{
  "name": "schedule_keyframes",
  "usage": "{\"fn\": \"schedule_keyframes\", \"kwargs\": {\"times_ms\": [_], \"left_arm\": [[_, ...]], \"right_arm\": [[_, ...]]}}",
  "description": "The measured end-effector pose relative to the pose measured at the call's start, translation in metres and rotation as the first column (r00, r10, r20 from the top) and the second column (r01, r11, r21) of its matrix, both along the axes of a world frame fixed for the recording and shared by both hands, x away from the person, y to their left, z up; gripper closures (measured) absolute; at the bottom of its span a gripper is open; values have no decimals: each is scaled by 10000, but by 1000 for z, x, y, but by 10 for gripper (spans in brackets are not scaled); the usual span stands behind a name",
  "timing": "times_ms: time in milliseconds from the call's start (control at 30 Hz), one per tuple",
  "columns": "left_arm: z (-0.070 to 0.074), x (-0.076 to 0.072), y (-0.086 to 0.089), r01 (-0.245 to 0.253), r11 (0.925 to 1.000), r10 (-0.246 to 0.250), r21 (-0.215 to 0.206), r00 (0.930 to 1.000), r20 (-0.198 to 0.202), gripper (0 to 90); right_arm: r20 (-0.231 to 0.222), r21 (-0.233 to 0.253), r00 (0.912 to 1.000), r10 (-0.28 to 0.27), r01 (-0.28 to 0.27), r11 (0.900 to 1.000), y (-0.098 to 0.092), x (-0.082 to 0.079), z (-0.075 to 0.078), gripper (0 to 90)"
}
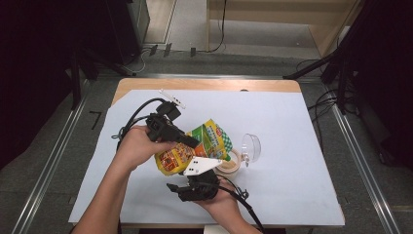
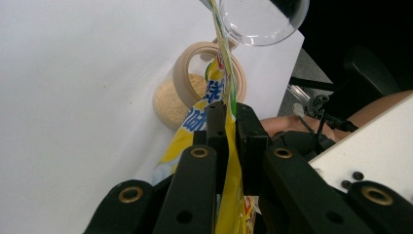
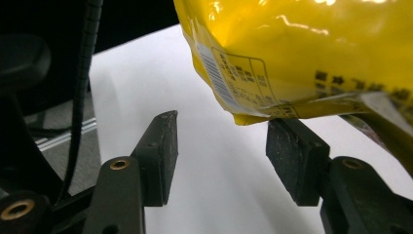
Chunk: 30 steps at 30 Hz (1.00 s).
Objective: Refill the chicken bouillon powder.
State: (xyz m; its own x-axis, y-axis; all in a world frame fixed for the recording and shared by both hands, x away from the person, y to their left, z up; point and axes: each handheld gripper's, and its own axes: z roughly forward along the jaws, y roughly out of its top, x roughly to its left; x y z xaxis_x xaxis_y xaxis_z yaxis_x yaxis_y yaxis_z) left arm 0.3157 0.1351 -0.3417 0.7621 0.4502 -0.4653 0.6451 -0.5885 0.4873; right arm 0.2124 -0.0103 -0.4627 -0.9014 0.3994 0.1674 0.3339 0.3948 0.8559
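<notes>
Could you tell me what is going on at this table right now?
A person works with two hand-held grippers over a white-covered table. The left gripper is clamped on a yellow and green snack bag, holding it tilted above an open jar that already holds some tan, crumbly contents. The jar's clear lid sits beside it. The right gripper waits open just under the bag's lower corner, not gripping it.

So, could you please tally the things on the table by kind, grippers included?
Grippers: 2, left and right
Snack bag: 1
Jar of beige grains: 1
Clear lid: 1
Total: 5
</notes>
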Motion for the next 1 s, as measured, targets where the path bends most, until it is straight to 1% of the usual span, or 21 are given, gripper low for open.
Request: {"fn": "schedule_keyframes", "kwargs": {"times_ms": [33, 67, 167, 233, 267, 300, 467, 567, 667, 767, 1000], "left_arm": [[0, 0, 0, -3, 10000, 3, 9, 10000, -6, 880], [-1, 0, -1, -19, 10000, 19, -41, 10000, -31, 880], [-4, 1, -4, 61, 10000, -61, 12, 10000, 15, 876], [-7, 1, -7, 164, 9998, -165, 75, 9999, 42, 874], [-8, 1, -9, 216, 9997, -217, 147, 9997, 81, 872], [-9, 1, -10, 209, 9997, -211, 152, 9997, 79, 870], [-10, 2, -10, 276, 9996, -277, 38, 9995, 167, 863], [-10, 2, -10, 259, 9997, -259, 1, 9996, 128, 861], [-11, 3, -12, 286, 9996, -284, -78, 9994, 210, 851], [-13, 3, -14, 392, 9992, -389, -123, 9988, 308, 848], [-13, 2, -16, 528, 9983, -520, -253, 9982, 295, 834]], "right_arm": [[81, -122, 10000, 6, -5, 9999, 0, 0, -1, 471], [104, -145, 9999, 2, 0, 9999, 0, 1, -1, 473], [37, -137, 10000, 26, -25, 9999, -1, 2, -1, 476], [33, -245, 10000, 41, -40, 9997, -1, 1, -1, 478], [129, -321, 9999, 59, -54, 9995, 0, 1, -2, 478], [92, -393, 9999, 50, -47, 9992, 0, 0, -2, 477], [92, -394, 9999, 50, -46, 9992, 0, 1, -2, 477], [129, -437, 9999, 89, -83, 9990, 0, 1, -3, 477], [195, -415, 9997, 116, -107, 9991, 0, 2, -3, 477], [163, -450, 9999, 51, -43, 9990, -1, 3, -3, 477], [123, -523, 9999, 111, -104, 9986, 0, 3, -3, 479]]}}
